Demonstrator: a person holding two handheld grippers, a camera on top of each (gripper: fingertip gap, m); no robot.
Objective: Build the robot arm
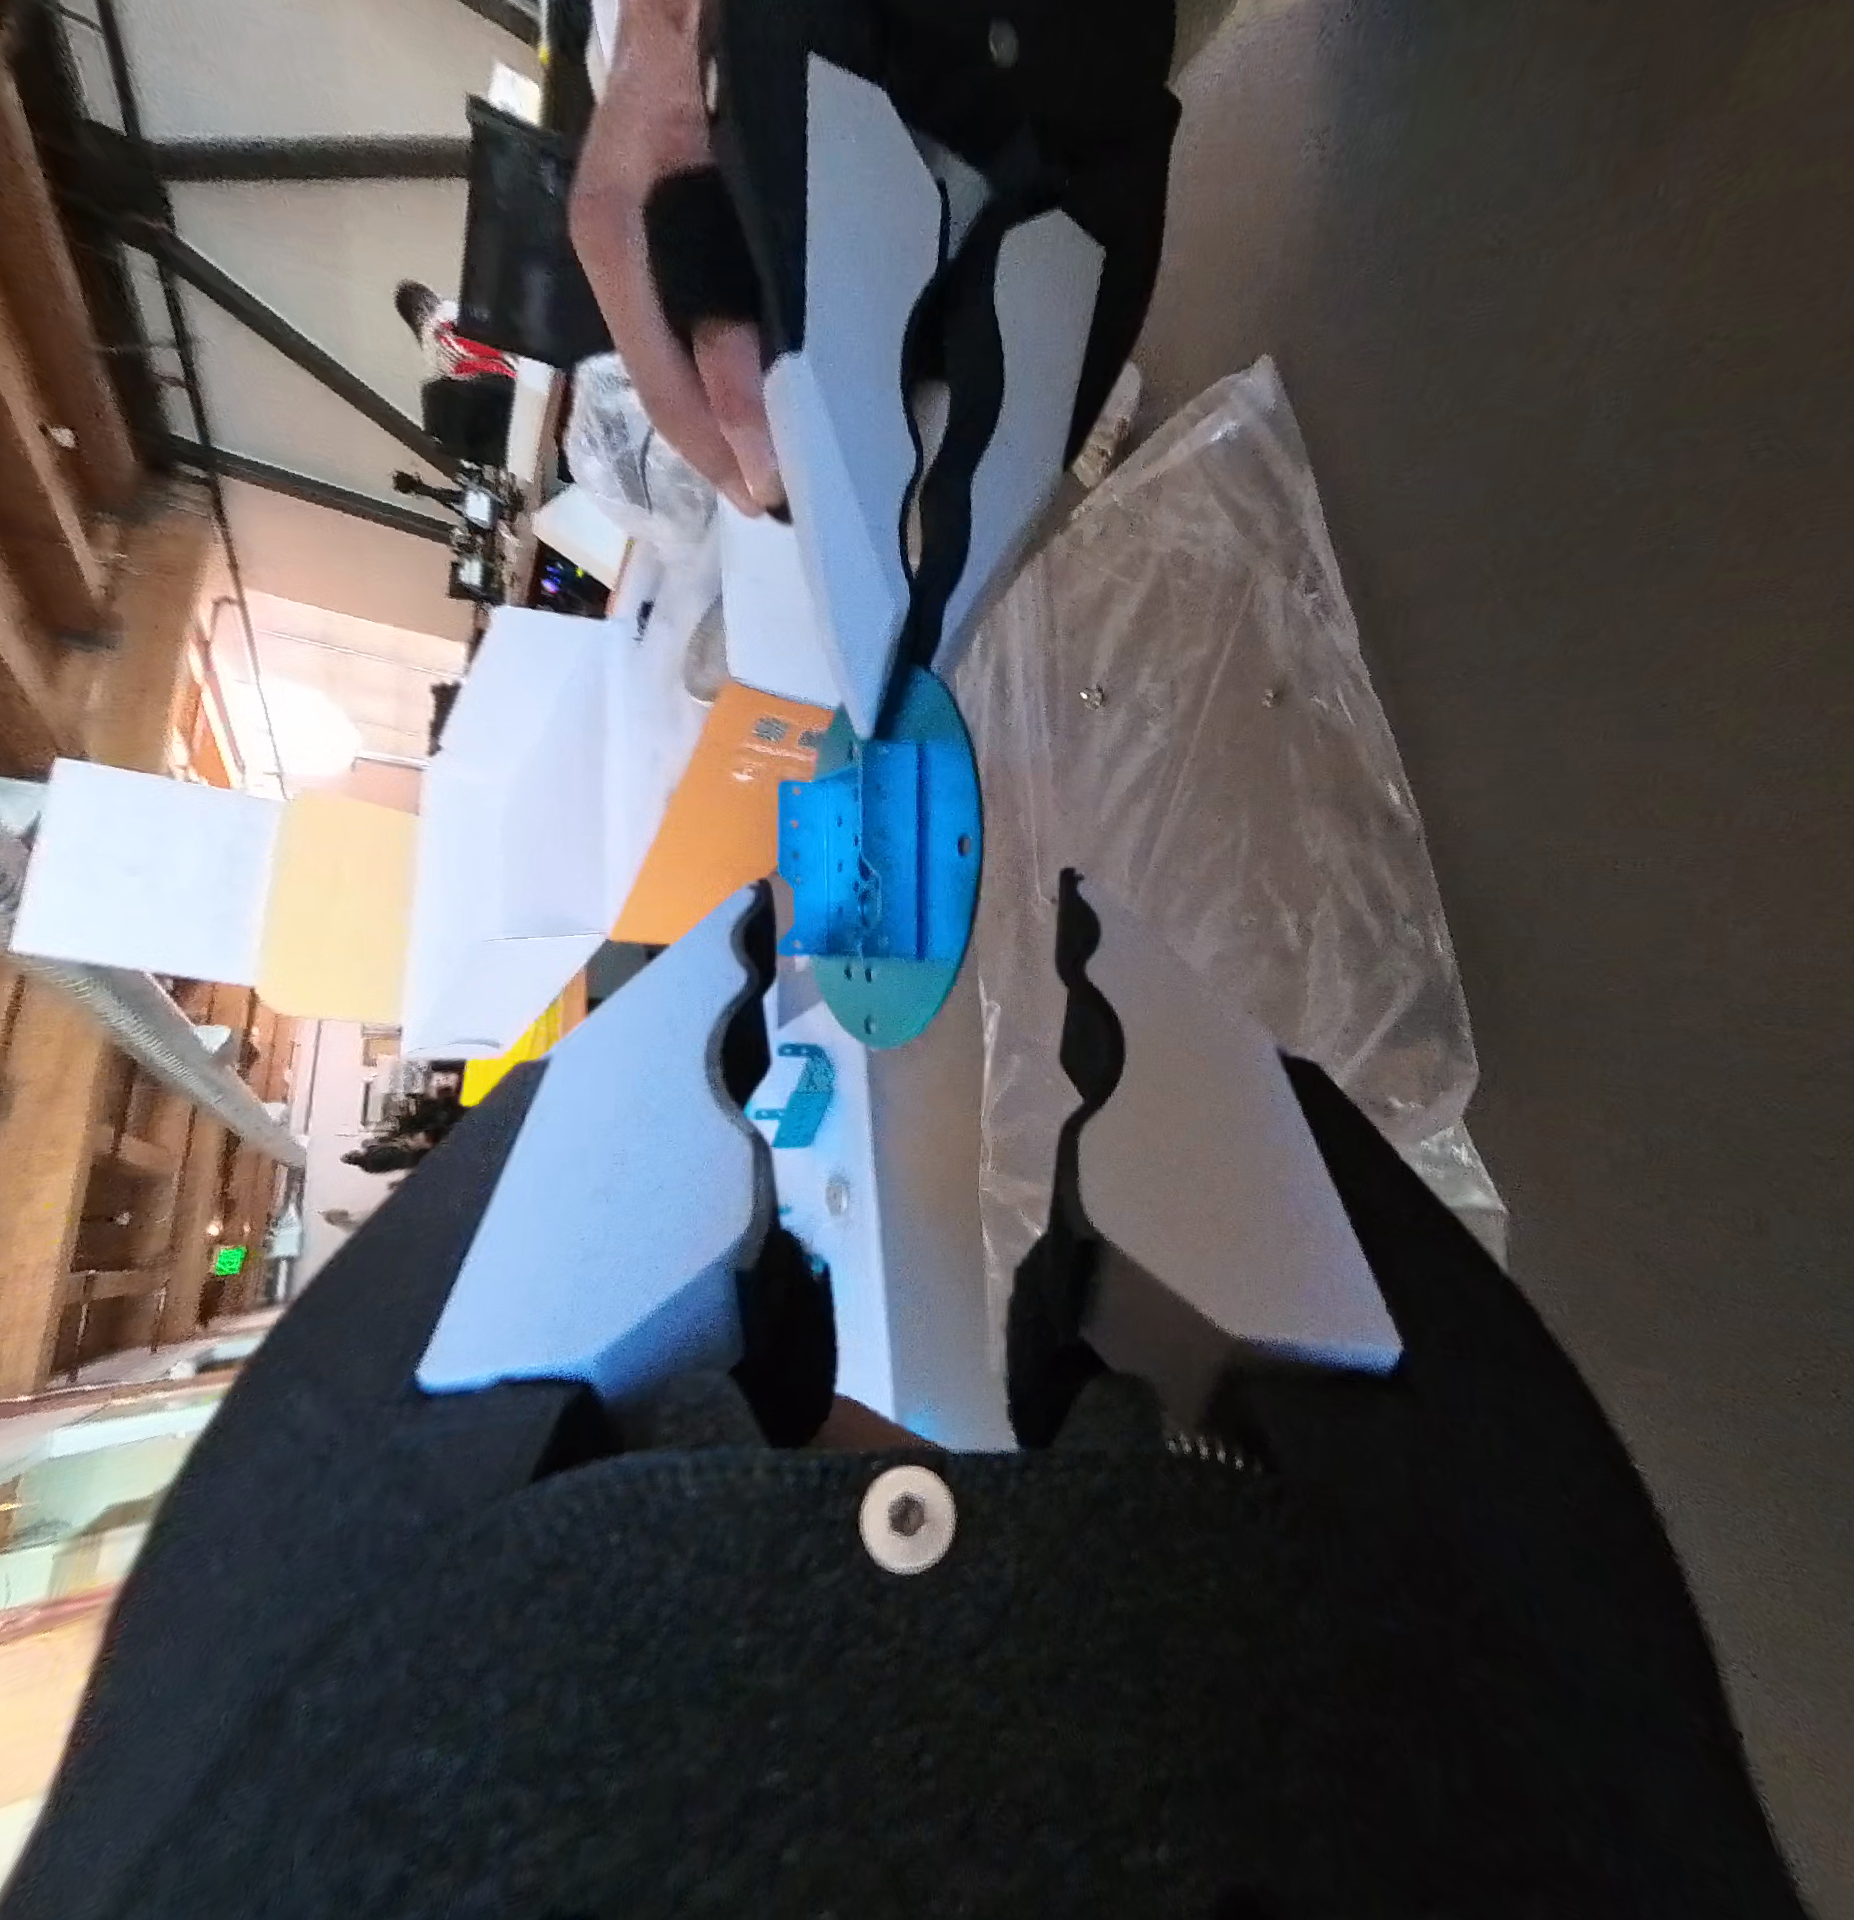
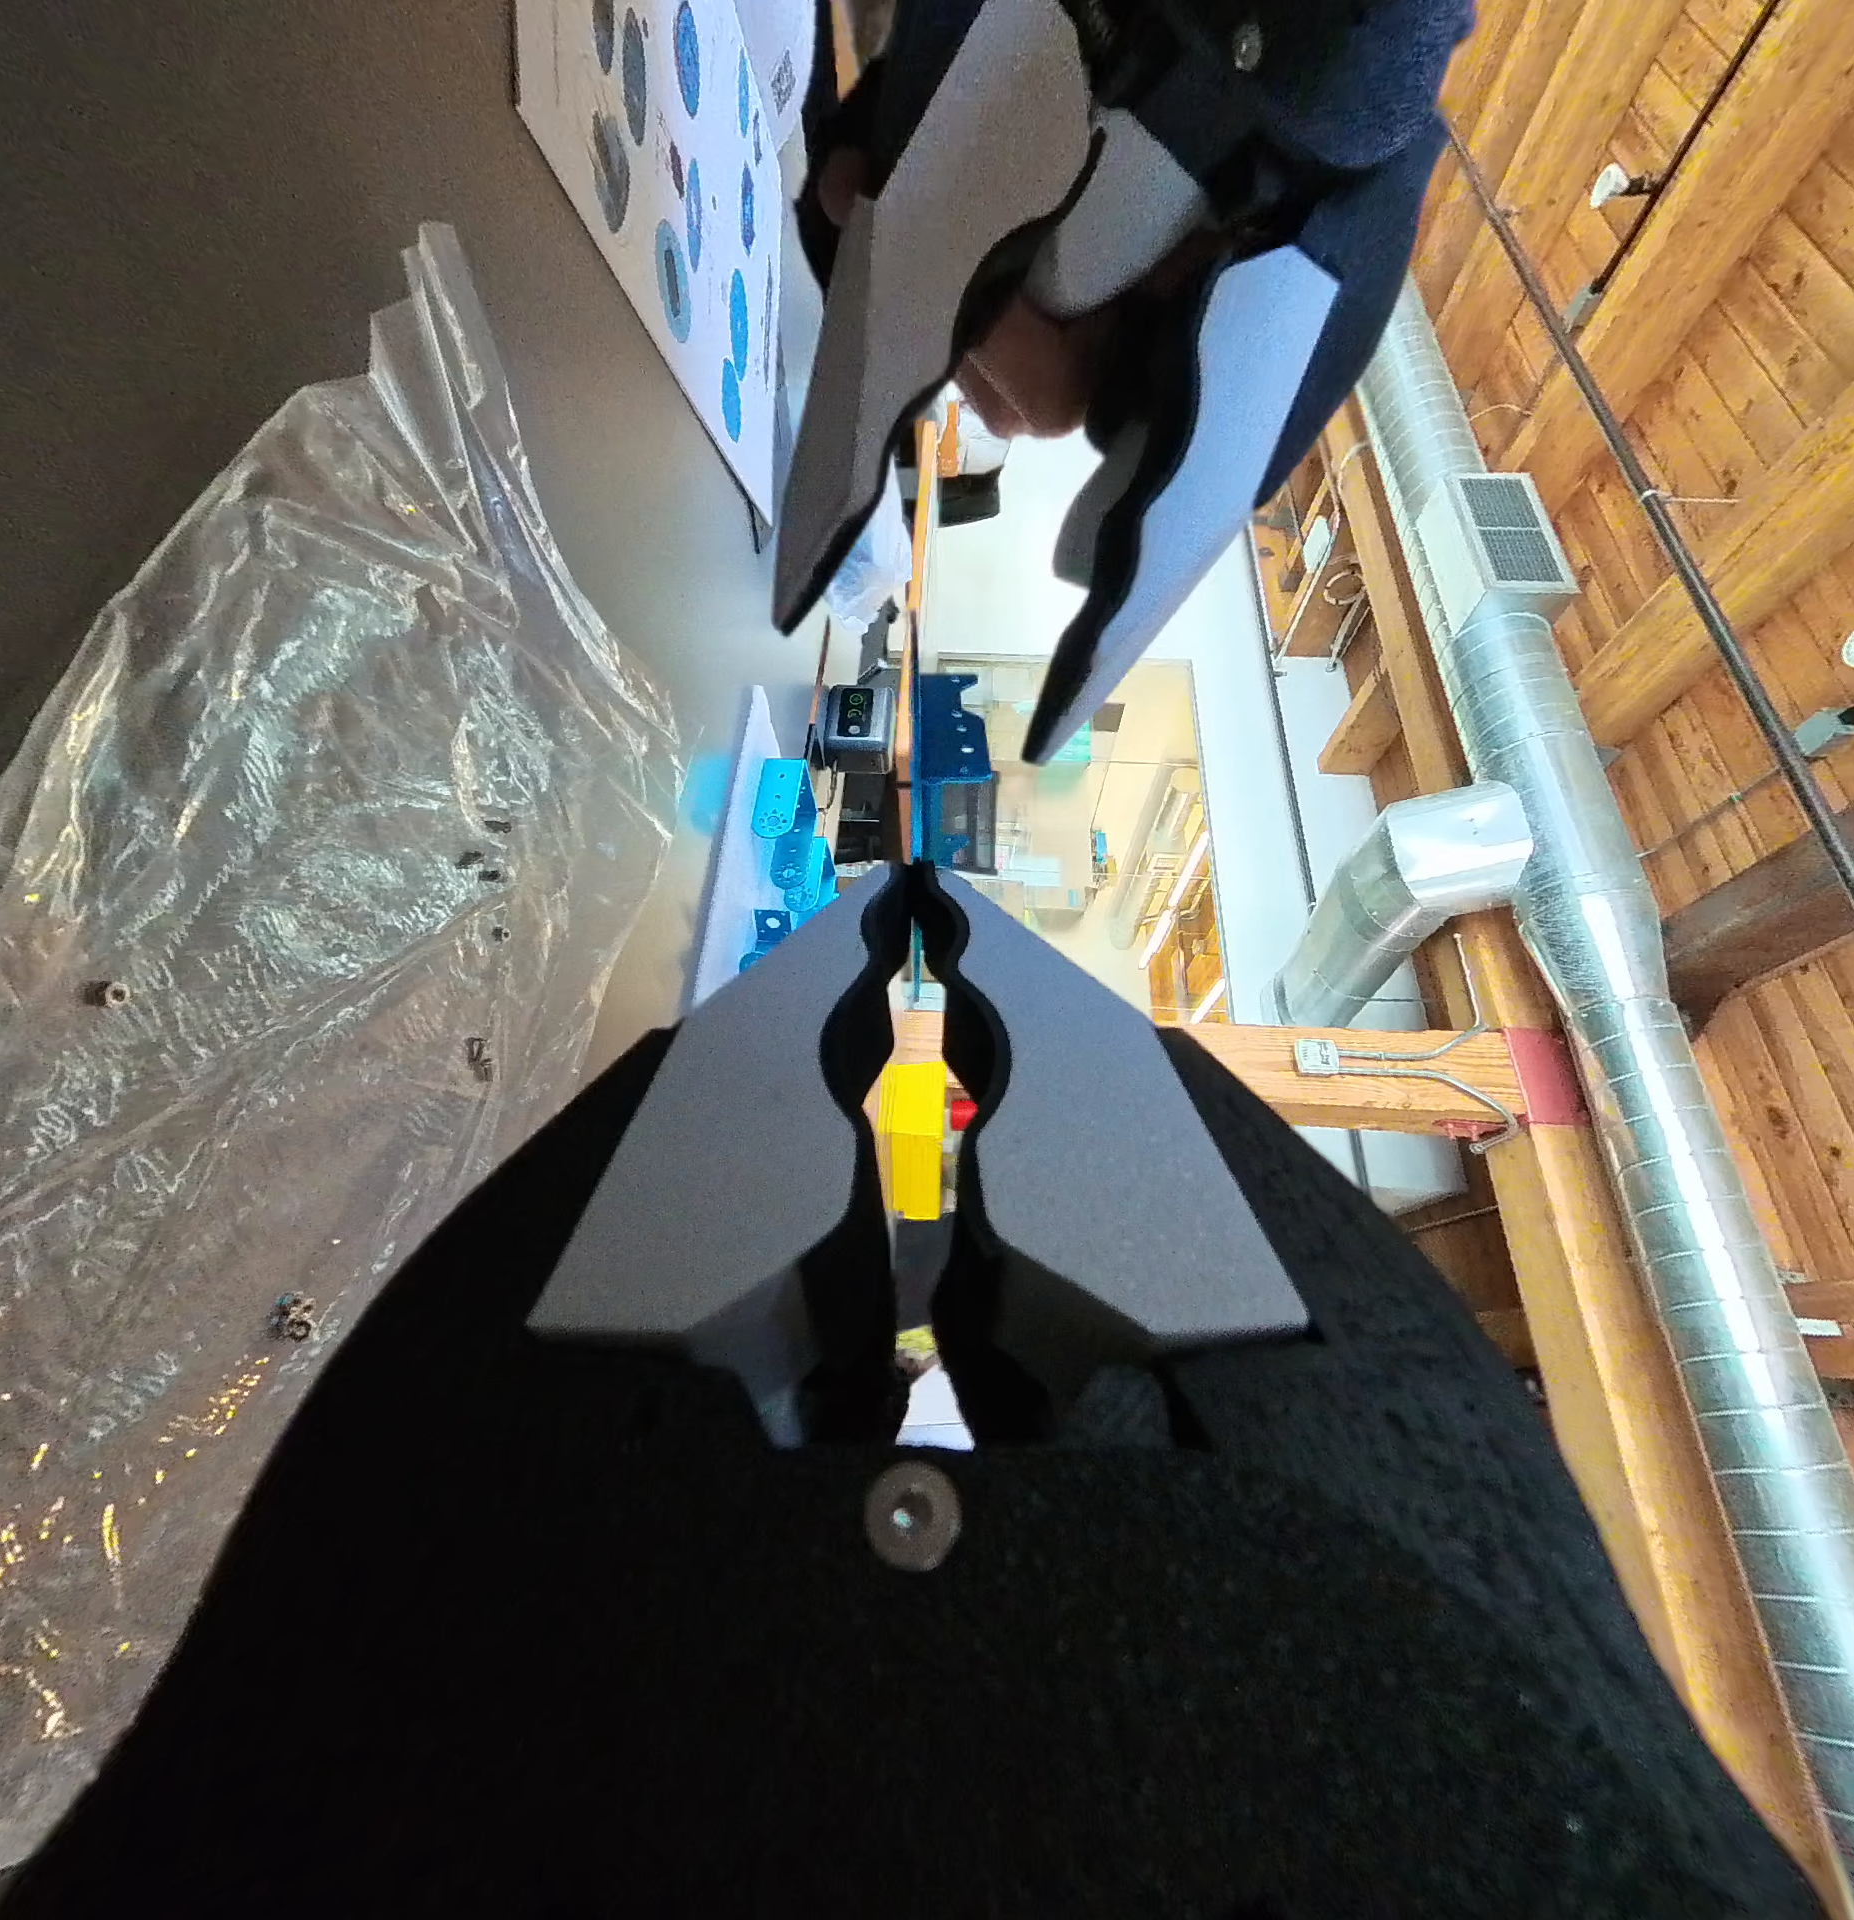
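Note:
A round blue metal disc with a blue perforated bracket fixed on it is held on edge above the table. My right gripper is shut on the disc's thin edge, and the bracket juts to the right. In the left wrist view the right gripper comes in from the top, with a hand on it. My left gripper is open, its fingertips on either side of the bracket and disc without gripping them. It also shows open in the right wrist view.
A crumpled clear plastic bag with small screws lies on the grey table. Loose blue brackets sit on a white board. A white sheet printed with blue part pictures lies farther off. White and orange boxes stand behind. Both grippers' tips are close together, under 4 cm apart.

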